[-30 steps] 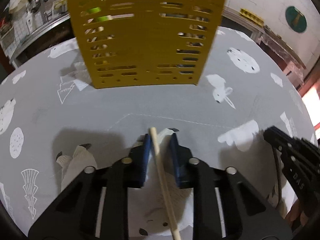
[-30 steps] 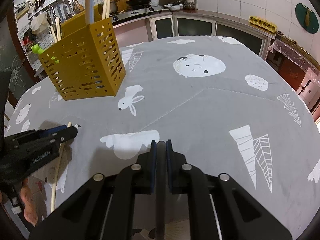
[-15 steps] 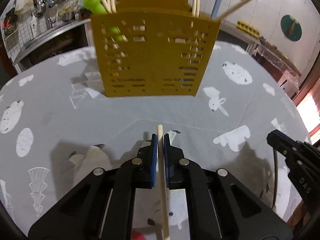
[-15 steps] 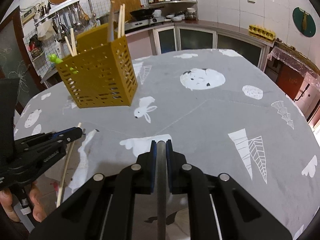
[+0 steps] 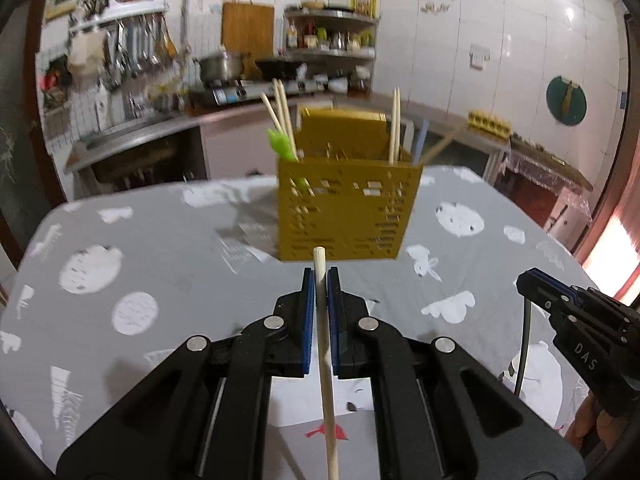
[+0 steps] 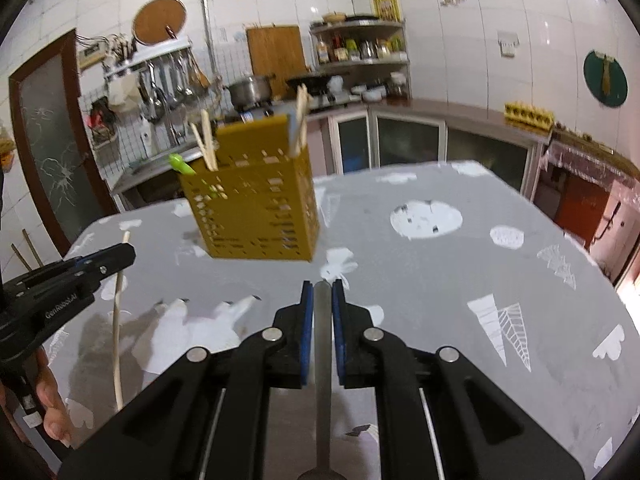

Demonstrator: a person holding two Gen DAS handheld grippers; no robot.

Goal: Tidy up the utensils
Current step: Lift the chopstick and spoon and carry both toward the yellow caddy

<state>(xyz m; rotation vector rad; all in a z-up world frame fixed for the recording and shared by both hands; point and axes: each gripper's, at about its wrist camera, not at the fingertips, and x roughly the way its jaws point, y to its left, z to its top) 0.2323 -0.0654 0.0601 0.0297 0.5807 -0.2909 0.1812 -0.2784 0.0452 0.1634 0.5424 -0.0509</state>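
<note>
Two grippers up, both clamped: left gripper (image 5: 319,276) pinches a pale chopstick (image 5: 326,380) at lower centre; right gripper (image 6: 319,288) grips a grey metal handle (image 6: 322,380). Yellow utensil holder (image 5: 344,216) stands mid-frame on the grey tablecloth (image 5: 160,248), sticks poking out.

The left gripper (image 5: 321,280) is showing as a matte black plastic frame with two angular arms, each carrying round silver screws, and blue pads lining the inner faces of its fingers (image 5: 307,292). The right gripper (image 6: 319,294) is showing the same build: black arms, silver screws, blue pads. Seen from the side in the left wrist view, the right gripper's black body is bearing white letters reading "DAS". In the right wrist view, the left gripper's side is bearing white lettering beginning "GenRobot". A bare hand (image 6: 52,420) is showing at the lower left edge there, no sleeve visible.
</note>
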